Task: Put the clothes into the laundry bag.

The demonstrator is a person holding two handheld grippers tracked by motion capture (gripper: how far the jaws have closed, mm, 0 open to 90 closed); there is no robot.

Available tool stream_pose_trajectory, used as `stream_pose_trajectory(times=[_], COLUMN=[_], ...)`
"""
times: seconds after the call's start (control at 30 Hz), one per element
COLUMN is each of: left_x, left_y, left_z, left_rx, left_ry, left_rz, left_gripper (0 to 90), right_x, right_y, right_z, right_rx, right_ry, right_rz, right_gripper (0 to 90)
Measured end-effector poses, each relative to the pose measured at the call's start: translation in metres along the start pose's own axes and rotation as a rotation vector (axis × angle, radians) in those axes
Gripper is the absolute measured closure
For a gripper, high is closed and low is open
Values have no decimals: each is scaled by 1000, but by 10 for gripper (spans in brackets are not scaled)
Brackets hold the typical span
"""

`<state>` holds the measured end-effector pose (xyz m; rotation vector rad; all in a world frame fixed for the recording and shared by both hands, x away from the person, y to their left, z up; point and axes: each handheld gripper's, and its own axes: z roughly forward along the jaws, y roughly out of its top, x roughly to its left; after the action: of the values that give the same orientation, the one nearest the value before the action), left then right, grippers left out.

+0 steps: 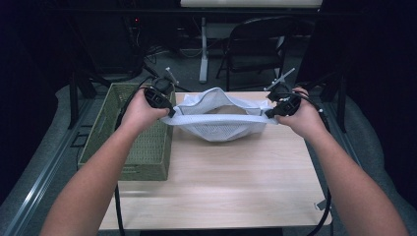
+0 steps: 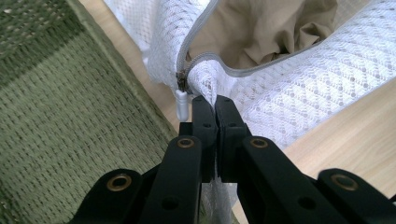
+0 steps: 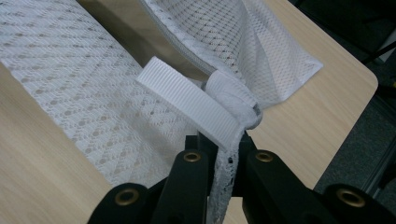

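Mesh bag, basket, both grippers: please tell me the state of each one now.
mesh bag: zipper open, beige cloth inside, stretched between the two grippers, its bottom on the table
zipper pull: hanging at the end of the zipper by the left gripper
left gripper: shut on the mesh bag's end
right gripper: shut on the mesh bag's other end, by the white strap
green basket: upright, contents cannot be told

Each tool (image 2: 215,105) has matte black jaws with brass-ringed pivot holes, trailing a black cable; forearms are bare, sleeveless.
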<state>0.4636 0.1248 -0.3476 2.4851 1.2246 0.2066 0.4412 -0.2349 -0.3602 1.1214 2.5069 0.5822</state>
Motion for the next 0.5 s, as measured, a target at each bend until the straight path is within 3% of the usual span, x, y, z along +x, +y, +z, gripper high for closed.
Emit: stream_pose_trajectory(times=[0.5], left_x=[1], left_y=[1], left_z=[-14], left_rx=[-40], left_ry=[14], left_rz=[1], left_gripper=[887], right_x=[-2], right_y=[6], right_z=[-14], right_rx=[-28], right_ry=[-31], right_rz=[-15], right_gripper=[888])
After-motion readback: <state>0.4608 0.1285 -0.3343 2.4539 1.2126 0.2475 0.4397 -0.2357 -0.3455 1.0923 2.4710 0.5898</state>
